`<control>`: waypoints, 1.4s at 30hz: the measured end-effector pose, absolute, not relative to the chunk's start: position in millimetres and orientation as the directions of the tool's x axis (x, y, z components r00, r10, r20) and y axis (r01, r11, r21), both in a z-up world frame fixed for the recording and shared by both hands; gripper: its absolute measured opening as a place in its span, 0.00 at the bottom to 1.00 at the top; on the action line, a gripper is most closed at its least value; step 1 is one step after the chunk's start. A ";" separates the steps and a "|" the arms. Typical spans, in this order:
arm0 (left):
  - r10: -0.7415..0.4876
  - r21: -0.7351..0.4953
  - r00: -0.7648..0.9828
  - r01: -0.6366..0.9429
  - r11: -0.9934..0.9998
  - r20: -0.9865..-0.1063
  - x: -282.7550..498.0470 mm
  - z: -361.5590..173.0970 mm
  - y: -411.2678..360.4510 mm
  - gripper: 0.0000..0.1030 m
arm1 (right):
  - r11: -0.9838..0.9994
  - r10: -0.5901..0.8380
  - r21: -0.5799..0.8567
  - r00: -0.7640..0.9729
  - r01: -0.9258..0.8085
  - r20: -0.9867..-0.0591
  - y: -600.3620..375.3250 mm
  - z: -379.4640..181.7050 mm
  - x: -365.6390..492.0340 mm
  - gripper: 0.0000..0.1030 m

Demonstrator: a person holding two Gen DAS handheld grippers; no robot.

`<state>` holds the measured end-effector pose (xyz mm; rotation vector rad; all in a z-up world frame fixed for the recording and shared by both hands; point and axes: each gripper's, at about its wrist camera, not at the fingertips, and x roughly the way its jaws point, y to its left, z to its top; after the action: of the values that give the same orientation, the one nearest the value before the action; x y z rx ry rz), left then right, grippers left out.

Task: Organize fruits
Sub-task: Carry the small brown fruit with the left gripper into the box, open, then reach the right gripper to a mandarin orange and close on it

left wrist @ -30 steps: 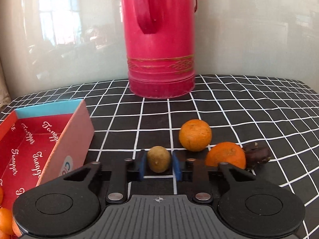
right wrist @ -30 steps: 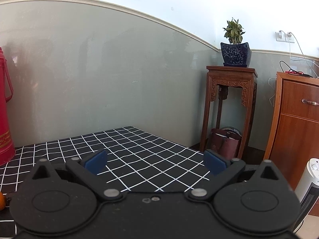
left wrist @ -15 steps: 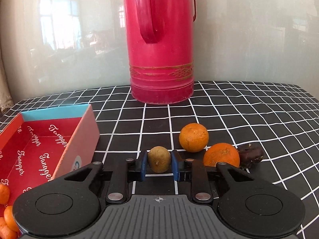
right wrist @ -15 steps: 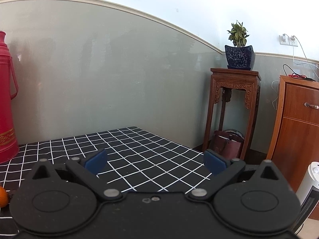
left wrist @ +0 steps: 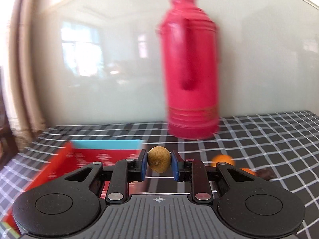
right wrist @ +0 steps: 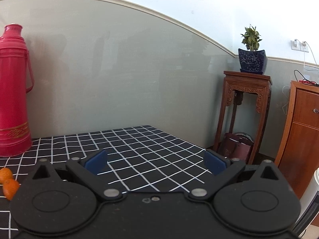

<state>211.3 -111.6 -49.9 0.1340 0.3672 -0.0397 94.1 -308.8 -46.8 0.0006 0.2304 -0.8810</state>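
1. Between the blue pads of the left gripper (left wrist: pixel 159 165), a small round yellow-brown fruit (left wrist: pixel 159 162) is clamped, lifted off the checked cloth.
2. Left of those jaws: red cardboard box with blue end wall (left wrist: pixel 107 145), the likely destination.
3. Right of them: two orange mandarins (left wrist: pixel 222 160) and a dark wrinkled fruit (left wrist: pixel 265 173), unsorted.
4. Right gripper (right wrist: pixel 156 162): jaws wide apart, nothing between them.

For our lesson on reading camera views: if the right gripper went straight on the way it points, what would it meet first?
Probably the black checked tablecloth, which lies bare between the open blue fingers. No fruit is in that line; beyond it is the grey wall. Depth is unclear.
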 end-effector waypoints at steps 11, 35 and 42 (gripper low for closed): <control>0.272 0.164 0.849 -0.220 0.962 -0.454 217.2 -56.5 -15.3 0.25 | 0.776 -0.629 -0.140 0.736 0.616 -0.248 -262.1 -52.3 120.9 0.94; 0.302 0.101 0.857 -0.287 0.953 -0.418 157.1 -49.0 58.4 0.92 | 0.967 -0.246 -0.051 0.852 0.251 -0.462 -211.0 -69.0 178.8 0.58; 0.342 0.088 0.849 -0.336 0.938 -0.403 153.2 -50.4 76.3 0.93 | 0.971 -0.217 -0.032 0.815 0.237 -0.537 -212.5 -81.3 206.8 0.44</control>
<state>153.2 76.3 -50.4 0.0138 0.4273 0.3576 206.8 -212.5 -81.3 0.0366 0.5682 -0.2424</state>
